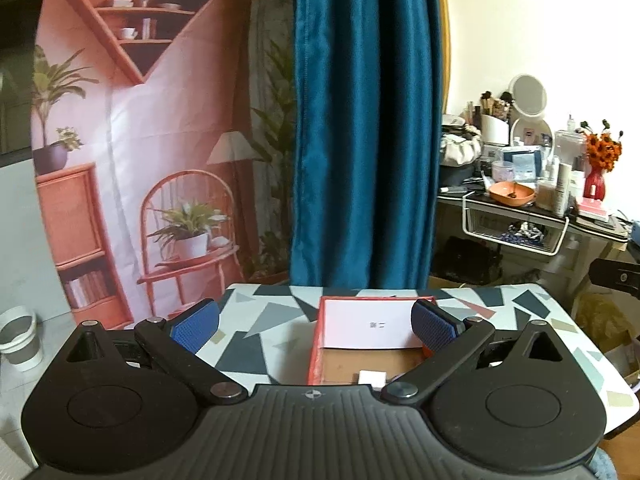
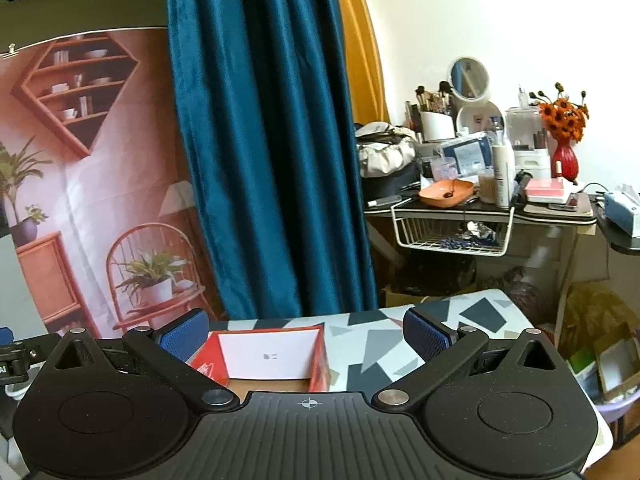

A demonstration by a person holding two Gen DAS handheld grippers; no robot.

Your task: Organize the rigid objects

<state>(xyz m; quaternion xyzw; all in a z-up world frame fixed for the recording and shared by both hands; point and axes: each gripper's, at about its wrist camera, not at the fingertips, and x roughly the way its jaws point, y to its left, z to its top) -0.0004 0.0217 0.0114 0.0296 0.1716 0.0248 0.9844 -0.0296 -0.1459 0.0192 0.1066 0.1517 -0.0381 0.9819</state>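
One red box (image 1: 320, 356) sits on the patterned surface (image 1: 256, 344) at lower centre of the left wrist view. One white card (image 1: 372, 328) stands inside it against the far wall, and one small white block (image 1: 372, 378) lies at its near edge. Two claws are present, one per view, each with two blue-padded fingers (image 1: 196, 326). At right of the frame there is one orange bowl (image 1: 512, 193), one red vase (image 1: 595, 184), one round mirror (image 1: 529, 94) and one wire basket (image 1: 516, 232).
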